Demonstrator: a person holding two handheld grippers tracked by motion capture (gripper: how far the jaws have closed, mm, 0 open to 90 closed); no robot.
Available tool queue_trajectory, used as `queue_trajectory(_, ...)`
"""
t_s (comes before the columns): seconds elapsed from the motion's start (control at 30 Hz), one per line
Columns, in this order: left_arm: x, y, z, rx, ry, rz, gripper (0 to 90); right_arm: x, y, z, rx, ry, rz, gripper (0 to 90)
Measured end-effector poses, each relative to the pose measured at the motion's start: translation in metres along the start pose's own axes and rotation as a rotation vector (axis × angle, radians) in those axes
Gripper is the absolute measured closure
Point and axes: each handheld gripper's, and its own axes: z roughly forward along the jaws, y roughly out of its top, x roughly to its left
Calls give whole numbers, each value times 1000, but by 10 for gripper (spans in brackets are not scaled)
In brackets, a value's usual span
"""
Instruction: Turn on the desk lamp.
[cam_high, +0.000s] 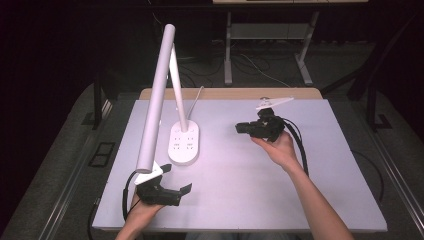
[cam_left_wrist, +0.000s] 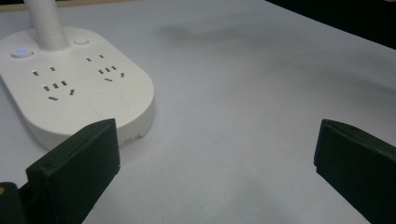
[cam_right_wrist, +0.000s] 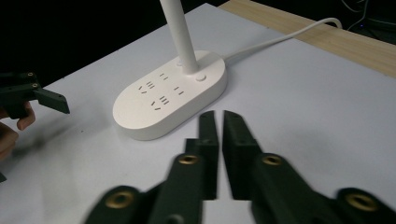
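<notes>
The desk lamp (cam_high: 183, 142) stands left of centre on the table (cam_high: 300, 200), its oval base running near to far, between the left gripper (cam_high: 177, 182), spread wide and empty near it, and the right gripper (cam_right_wrist: 219, 126), jaws a slit apart, empty; the left gripper view shows a lit blue button (cam_left_wrist: 20, 52).

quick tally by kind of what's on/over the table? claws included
Desk lamp with socket base: 1
Lamp power cable: 1
Claws: 2, the left claw with jaws wide apart, the right claw with jaws nearly together and nothing between them
Total: 4
</notes>
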Motion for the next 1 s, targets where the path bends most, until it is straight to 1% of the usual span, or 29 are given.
queue_trajectory(0.03,0,0,0,1,-1,1,0,1,-3,-3,-2,-4,1,717)
queue_trajectory(0.07,0,0,1,2,-3,3,0,1,-3,-3,-2,-4,1,717)
queue_trajectory(0.1,0,0,1,6,-4,6,0,3,-9,-12,1,-19,-7,567)
queue_trajectory(0.13,-1,0,1,6,-4,7,0,3,-9,-12,1,-19,-7,567)
queue_trajectory(0.17,-1,0,1,6,-4,8,0,4,-12,-16,3,-32,-3,500)
queue_trajectory(0.23,-1,0,1,4,-4,7,0,5,-18,-25,3,-48,20,390)
queue_trajectory(0.3,-1,0,1,5,-3,7,0,7,-24,-33,-12,-68,24,258)
queue_trajectory(0.37,-1,0,1,4,-3,7,0,9,-29,-40,-26,-67,38,122)
queue_trajectory(0.43,-2,0,1,4,-2,6,0,9,-35,-47,-26,-70,53,62)
queue_trajectory(0.47,-2,0,1,3,-2,4,0,9,-39,-50,-20,-75,54,4)
queue_trajectory(0.6,-2,0,1,4,-2,5,0,10,-54,-64,-26,-88,66,0)
queue_trajectory(0.73,-2,0,2,4,-2,6,0,9,-70,-76,-41,-98,97,0)
queue_trajectory(1.0,-2,0,2,12,-3,14,0,11,-99,-97,-45,-115,148,0)
